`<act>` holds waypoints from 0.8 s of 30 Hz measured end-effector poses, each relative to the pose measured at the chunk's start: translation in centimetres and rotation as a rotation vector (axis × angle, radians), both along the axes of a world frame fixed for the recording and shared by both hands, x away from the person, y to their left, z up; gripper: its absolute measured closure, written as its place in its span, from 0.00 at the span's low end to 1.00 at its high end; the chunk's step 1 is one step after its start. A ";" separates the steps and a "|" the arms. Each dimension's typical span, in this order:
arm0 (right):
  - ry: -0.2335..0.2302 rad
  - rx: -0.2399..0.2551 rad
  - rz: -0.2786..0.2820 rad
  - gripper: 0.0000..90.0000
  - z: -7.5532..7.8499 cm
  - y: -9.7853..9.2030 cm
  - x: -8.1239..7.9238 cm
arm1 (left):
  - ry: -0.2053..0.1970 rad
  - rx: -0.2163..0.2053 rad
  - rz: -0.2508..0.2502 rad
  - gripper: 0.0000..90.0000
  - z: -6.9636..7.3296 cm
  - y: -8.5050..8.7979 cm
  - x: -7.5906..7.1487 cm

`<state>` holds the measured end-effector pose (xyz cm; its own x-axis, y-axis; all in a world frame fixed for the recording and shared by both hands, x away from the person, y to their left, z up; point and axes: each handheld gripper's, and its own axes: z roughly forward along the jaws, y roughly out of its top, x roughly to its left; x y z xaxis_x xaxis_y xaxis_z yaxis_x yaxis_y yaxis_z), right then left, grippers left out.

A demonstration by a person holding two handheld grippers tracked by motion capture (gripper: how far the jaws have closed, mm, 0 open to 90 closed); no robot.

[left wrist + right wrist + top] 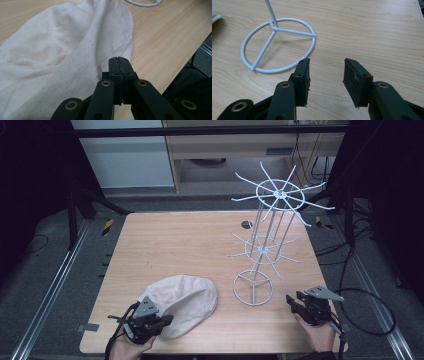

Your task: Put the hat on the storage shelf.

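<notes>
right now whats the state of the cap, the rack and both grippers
cap: lying flat on the table, crumpled, near the front edge, apart from the rack
wire rack: upright on its ring base, all hooks bare
left gripper: jaws shut, tips at the cap's edge; whether fabric is pinched cannot be told
right gripper: jaws open, nothing between them, just short of the rack's base ring

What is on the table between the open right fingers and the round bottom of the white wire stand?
Nothing: in the right gripper view, bare wooden table runs from the right gripper to the white wire stand's ring base.
</notes>
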<state>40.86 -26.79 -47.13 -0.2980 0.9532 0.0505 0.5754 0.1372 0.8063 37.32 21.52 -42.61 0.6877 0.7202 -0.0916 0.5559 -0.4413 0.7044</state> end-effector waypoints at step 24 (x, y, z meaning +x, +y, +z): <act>0.003 0.010 -0.001 0.64 0.0 0.1 0.0 | -0.061 0.006 0.168 1.00 -0.2 3.8 2.3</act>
